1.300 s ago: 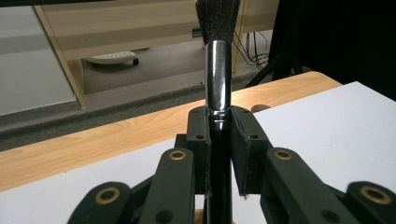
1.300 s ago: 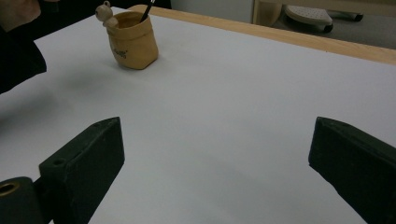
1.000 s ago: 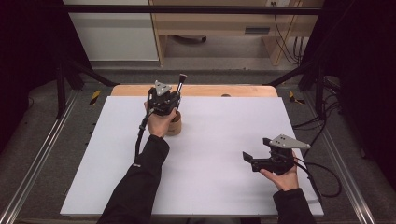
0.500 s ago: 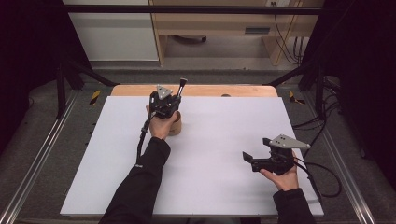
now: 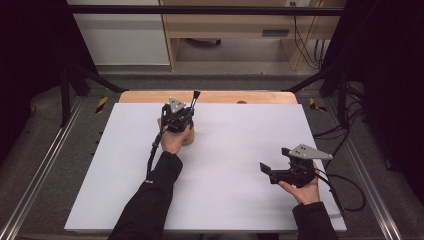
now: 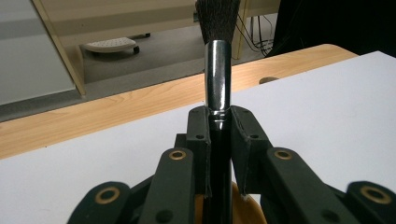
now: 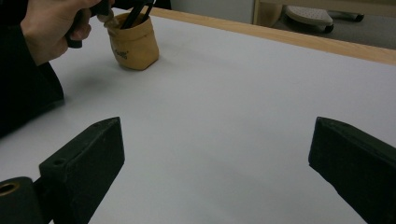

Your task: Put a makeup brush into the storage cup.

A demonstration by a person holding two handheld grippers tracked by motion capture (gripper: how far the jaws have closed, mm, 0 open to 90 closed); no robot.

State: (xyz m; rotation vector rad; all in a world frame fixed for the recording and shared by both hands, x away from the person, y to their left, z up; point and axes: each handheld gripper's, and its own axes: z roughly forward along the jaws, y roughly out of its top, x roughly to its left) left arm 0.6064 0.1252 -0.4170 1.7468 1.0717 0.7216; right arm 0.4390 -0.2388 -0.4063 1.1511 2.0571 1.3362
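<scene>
White sheeting covers the tabletop (image 5: 225, 165), with a strip of bare wood left at the far edge; cabinets and cables are seen beyond. In the high view the left tool (image 5: 179, 116) is held far left of centre, directly over a small tan pouch (image 5: 189, 136), and a brush (image 5: 193, 100) rises from its jaws, bristles up and tilted slightly right. The height of the grip suggests the brush is being taken from or set into the pouch; which cannot be told. The right tool (image 5: 267, 171) is held low at the near right, well apart from the pouch, apparently parked out of the way.

In the left gripper view the jaws are seen clenched on the brush's dark handle just below its metal ferrule (image 6: 217, 74), a hold that keeps the shaft upright. The tan pouch rim is glimpsed below the jaws.

In the right gripper view the right tool's jaws stand wide apart with nothing between them. The pouch (image 7: 133, 42) is seen far left, standing on the sheet with dark handles in its mouth, the left hand (image 7: 51, 23) just above it.
</scene>
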